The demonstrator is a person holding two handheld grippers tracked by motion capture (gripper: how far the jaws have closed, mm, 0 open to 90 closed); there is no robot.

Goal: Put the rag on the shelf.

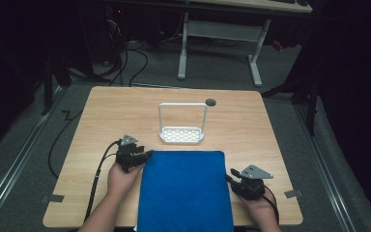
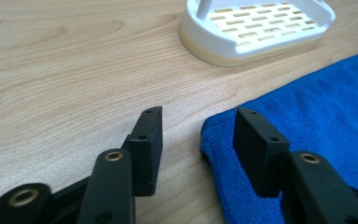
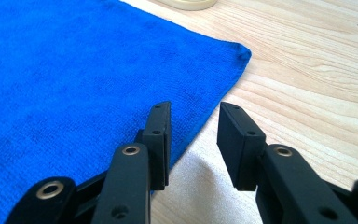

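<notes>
A blue microfibre cloth (image 1: 184, 189) is spread flat on the near part of the wooden counter (image 1: 106, 111), its near edge hanging over the front. The left hand-held gripper (image 2: 196, 128) is held released at the cloth's far left corner; the right hand-held gripper (image 3: 193, 126) is held released astride the right edge. If only one layer's rim were pinched, the cloth could slip free or drag against the white slotted caddy (image 1: 181, 135) just behind. Dim room, grey floor.
</notes>
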